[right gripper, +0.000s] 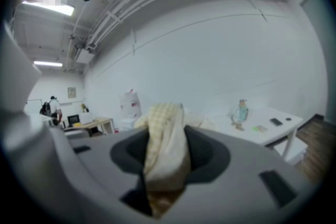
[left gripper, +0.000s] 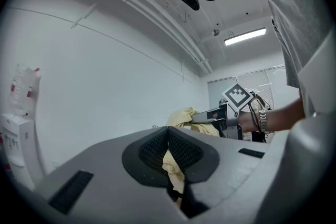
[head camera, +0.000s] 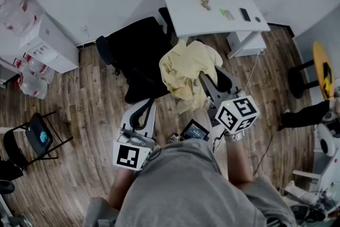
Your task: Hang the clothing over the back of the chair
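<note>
A pale yellow checked garment (head camera: 186, 69) hangs bunched in the air just right of the black office chair (head camera: 135, 53). My right gripper (head camera: 203, 78) is shut on it, and in the right gripper view a fold of the fabric (right gripper: 165, 155) fills the gap between the pads of that gripper (right gripper: 165, 136). My left gripper (head camera: 150, 103) is lower and to the left, apart from the cloth, its tips together with nothing in them. In the left gripper view that gripper (left gripper: 168, 131) points level at the garment (left gripper: 181, 117), which shows through the slot behind its pads, and at the right gripper (left gripper: 197, 118).
A white desk (head camera: 212, 5) with a bottle and small items stands behind the chair. At the left are a white cabinet (head camera: 45, 40) and a small folding chair (head camera: 32, 138). A yellow stool (head camera: 323, 69) stands at the right. A person (right gripper: 52, 107) is far off.
</note>
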